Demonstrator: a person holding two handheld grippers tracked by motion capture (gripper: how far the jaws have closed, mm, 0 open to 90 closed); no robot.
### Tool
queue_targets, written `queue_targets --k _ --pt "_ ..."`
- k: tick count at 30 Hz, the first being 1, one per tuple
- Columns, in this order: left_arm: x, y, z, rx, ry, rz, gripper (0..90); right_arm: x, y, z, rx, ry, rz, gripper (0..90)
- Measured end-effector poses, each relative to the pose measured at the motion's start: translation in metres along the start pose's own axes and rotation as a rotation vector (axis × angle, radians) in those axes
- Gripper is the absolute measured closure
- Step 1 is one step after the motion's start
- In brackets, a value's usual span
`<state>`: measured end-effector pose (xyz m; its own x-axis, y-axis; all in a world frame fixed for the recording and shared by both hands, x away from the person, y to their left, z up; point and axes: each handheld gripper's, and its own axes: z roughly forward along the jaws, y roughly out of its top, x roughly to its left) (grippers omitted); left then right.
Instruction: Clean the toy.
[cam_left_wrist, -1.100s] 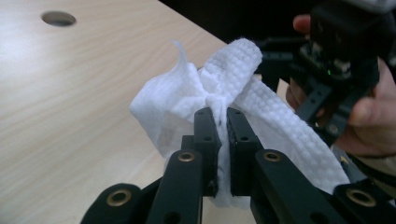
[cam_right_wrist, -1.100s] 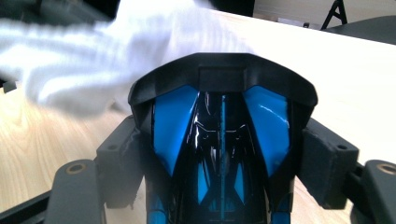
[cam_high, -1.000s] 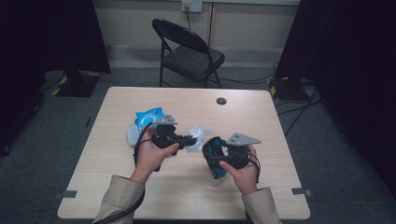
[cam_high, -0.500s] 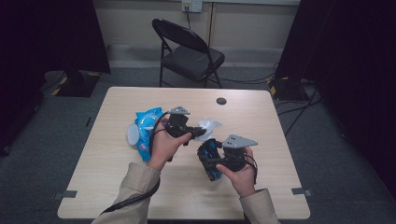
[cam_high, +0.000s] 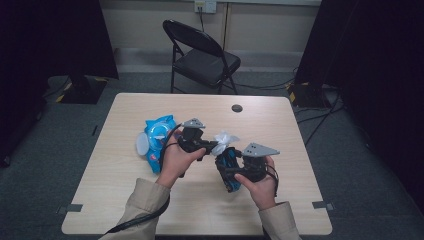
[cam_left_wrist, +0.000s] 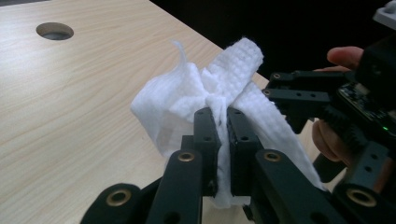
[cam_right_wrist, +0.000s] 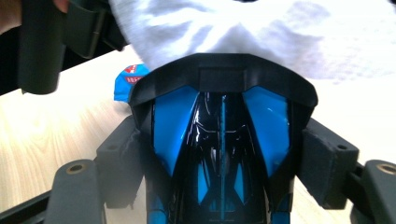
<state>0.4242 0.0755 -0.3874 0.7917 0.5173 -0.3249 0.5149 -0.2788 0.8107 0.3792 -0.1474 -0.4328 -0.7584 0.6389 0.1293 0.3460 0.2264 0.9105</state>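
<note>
Over wooden table (cam_high: 125, 200), left tongs (cam_left_wrist: 222, 126) pinch white wipe (cam_left_wrist: 187, 100); right tongs (cam_right_wrist: 224, 154) clamp black-blue toy car (cam_right_wrist: 222, 140).

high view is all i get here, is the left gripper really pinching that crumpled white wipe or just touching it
Observer: Pinching. In the left gripper view the left gripper has its jaws shut on the white textured wipe.
Operator: what is the right one holding
Observer: The right gripper clamps a glossy black and blue toy car between its pads.
Operator: does the wipe touch it
Observer: In the right gripper view the wipe lies over the car's far end.
</note>
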Motion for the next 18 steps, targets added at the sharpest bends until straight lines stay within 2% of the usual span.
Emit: queue_targets --k 4,10,14,18 --pt "-0.001 -0.005 -0.005 0.005 -0.006 0.003 84.6 -0.004 -0.002 0.000 0.005 -0.010 0.012 25.7" --pt "0.007 -0.010 -0.010 -0.027 0.004 -0.035 84.5 -0.005 -0.002 -0.002 0.001 -0.010 0.010 25.7" --pt "0.011 -0.013 -0.007 -0.037 0.008 -0.061 84.4 -0.001 0.001 -0.002 -0.008 -0.003 -0.001 25.6" --pt "0.007 -0.017 0.001 -0.016 -0.004 -0.058 84.5 0.001 0.003 -0.003 -0.020 0.001 -0.002 25.7"
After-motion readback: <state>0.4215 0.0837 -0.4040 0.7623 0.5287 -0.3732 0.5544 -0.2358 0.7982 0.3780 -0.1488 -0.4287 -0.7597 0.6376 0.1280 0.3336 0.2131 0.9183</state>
